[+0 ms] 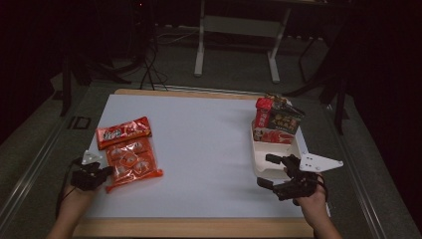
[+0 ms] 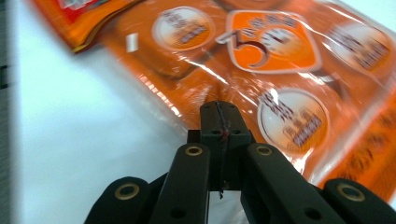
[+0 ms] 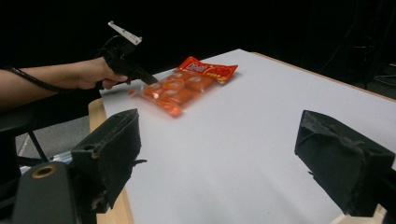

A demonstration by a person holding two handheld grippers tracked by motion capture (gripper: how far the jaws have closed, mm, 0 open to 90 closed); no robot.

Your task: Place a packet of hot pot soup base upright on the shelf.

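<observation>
The left gripper (image 1: 106,173) has its jaws pressed tight together on the near edge of the orange snack bag (image 1: 132,164). In the left gripper view the two black jaws meet with no gap and a thin sliver of wrapper is caught in the seam between them, so it's pinching the bag (image 2: 280,70), not just resting on it. The rest of the bag spreads out ahead of those jaws and off to their right, lying flat on the white table (image 1: 199,149). Its print is a bit blurred.

Just beyond the orange bag, on the far side from the left gripper, there's a red snack pack (image 1: 123,132) touching or slightly overlapping it. You can see the same pair from the right gripper view: the orange bag (image 3: 175,91) with the red pack (image 3: 208,69) behind it, and the left gripper (image 3: 150,80) clamped on the bag's corner.

The right gripper (image 1: 271,171) is on the other side of the table, well apart from the bags, with its jaws spread wide and nothing between them. A white tray (image 1: 259,159) sits right in front of it, one jaw over the tray's near rim, and a few snack boxes (image 1: 276,122) stand at the tray's far end.
</observation>
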